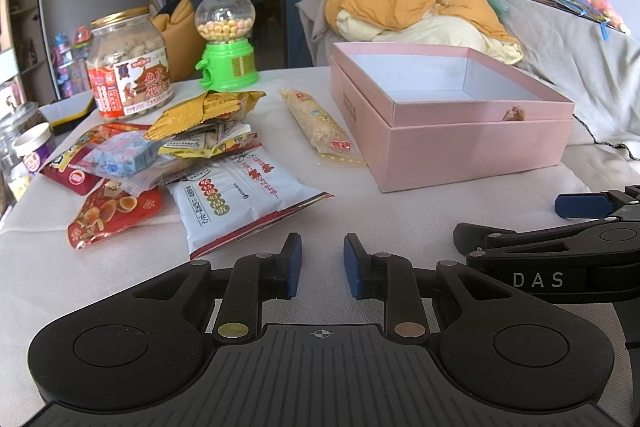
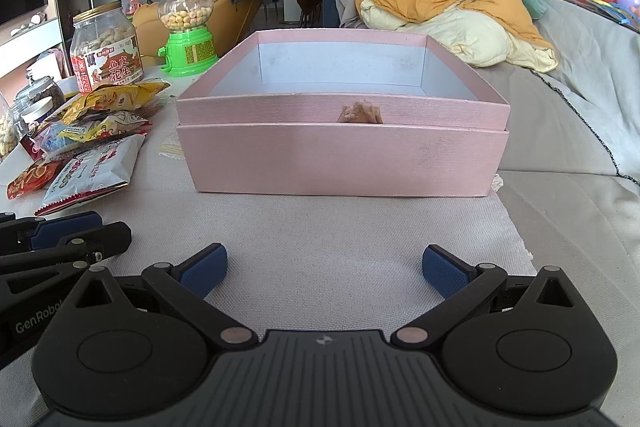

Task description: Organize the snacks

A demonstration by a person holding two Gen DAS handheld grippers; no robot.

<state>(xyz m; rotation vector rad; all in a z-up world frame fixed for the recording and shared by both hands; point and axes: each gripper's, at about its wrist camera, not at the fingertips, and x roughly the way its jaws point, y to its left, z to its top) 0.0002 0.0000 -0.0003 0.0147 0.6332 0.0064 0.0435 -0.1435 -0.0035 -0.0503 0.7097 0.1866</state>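
A pile of snack packets lies on the white cloth, with a white packet (image 1: 236, 199) in front, a red one (image 1: 112, 213) at left and a yellow one (image 1: 204, 113) on top. A long clear packet (image 1: 320, 125) lies beside an open pink box (image 1: 460, 147), whose inside shows empty. The box also fills the right wrist view (image 2: 340, 155), with the pile at left (image 2: 92, 143). My left gripper (image 1: 322, 265) is partly open and empty, near the white packet. My right gripper (image 2: 324, 269) is wide open and empty, facing the box front.
A peanut jar (image 1: 128, 67) and a green candy dispenser (image 1: 226, 39) stand behind the pile. Glass jars (image 1: 24, 147) stand at the far left. A sofa with orange and cream bedding (image 1: 420, 3) lies behind the table. The right gripper's body (image 1: 560, 247) shows at right.
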